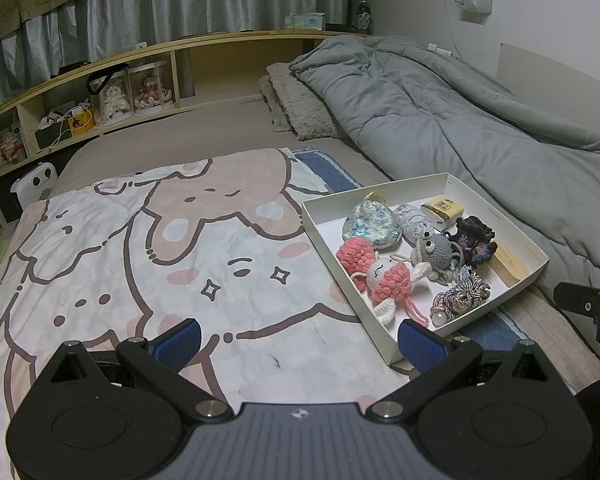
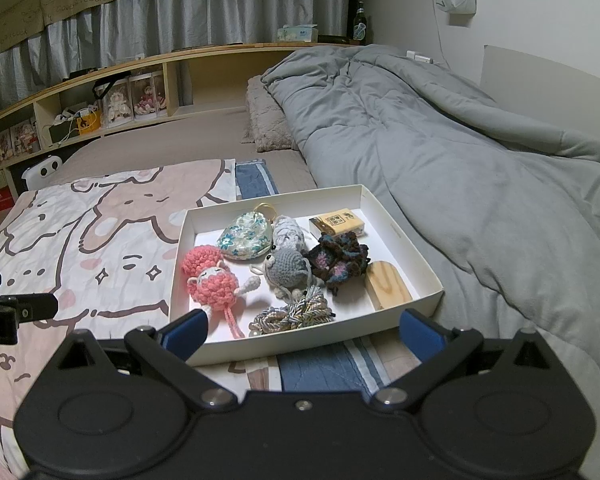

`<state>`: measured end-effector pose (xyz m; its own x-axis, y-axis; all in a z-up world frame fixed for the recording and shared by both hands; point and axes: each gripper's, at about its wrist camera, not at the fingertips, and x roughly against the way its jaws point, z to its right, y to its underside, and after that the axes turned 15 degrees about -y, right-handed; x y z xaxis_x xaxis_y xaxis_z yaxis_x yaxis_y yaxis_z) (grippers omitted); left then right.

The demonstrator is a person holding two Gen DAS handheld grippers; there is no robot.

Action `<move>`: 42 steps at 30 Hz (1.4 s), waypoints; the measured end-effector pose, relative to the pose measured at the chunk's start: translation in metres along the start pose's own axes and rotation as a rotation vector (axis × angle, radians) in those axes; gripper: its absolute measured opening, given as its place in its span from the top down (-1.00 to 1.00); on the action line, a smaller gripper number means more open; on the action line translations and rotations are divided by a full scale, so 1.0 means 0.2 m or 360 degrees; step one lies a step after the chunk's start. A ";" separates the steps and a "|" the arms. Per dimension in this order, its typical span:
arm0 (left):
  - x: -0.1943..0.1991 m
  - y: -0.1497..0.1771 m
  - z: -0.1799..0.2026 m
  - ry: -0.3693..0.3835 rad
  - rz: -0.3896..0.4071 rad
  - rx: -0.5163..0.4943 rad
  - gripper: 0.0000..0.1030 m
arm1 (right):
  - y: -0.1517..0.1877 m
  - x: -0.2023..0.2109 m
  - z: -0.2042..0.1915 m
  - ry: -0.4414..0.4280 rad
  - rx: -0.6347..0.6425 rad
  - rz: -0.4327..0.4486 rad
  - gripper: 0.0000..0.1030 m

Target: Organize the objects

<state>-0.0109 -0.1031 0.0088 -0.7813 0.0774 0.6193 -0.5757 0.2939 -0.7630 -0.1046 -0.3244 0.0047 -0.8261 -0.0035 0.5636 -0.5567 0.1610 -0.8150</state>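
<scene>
Scanning from the left, we see the blanket point(image 1: 140, 248) bare of small things, our left gripper point(image 1: 298, 340) hovering over it with fingers spread and nothing between them. Further right sits the box point(image 2: 428, 280), holding the pink toy point(image 2: 210, 280), pouch point(image 2: 244, 236), grey toy point(image 2: 286, 266), dark crochet point(image 2: 338, 260) and block point(image 2: 388, 286). Our right gripper point(image 2: 304, 330) hangs spread and empty at its near wall. Whether we are unpacking or have finished packing, we cannot tell; any grasp should pinch soft toys by the body.
</scene>
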 end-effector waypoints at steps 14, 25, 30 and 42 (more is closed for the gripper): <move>0.00 0.00 0.00 0.0002 -0.0001 0.0002 -1.00 | 0.00 0.00 0.00 0.0000 0.0000 -0.0001 -1.00; 0.00 0.00 0.00 0.0001 -0.0003 0.0004 -1.00 | 0.00 0.00 0.00 0.0000 -0.0001 -0.0002 -1.00; 0.00 0.00 0.01 0.0002 -0.0002 0.0005 -1.00 | 0.00 0.00 0.00 -0.0001 -0.0001 -0.0003 -1.00; 0.00 0.00 0.01 0.0002 -0.0003 0.0010 -1.00 | 0.02 -0.01 0.00 -0.0003 -0.0005 -0.0007 -1.00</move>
<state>-0.0120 -0.1042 0.0083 -0.7799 0.0781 0.6211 -0.5788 0.2878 -0.7630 -0.1053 -0.3234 0.0016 -0.8239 -0.0063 0.5668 -0.5599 0.1641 -0.8121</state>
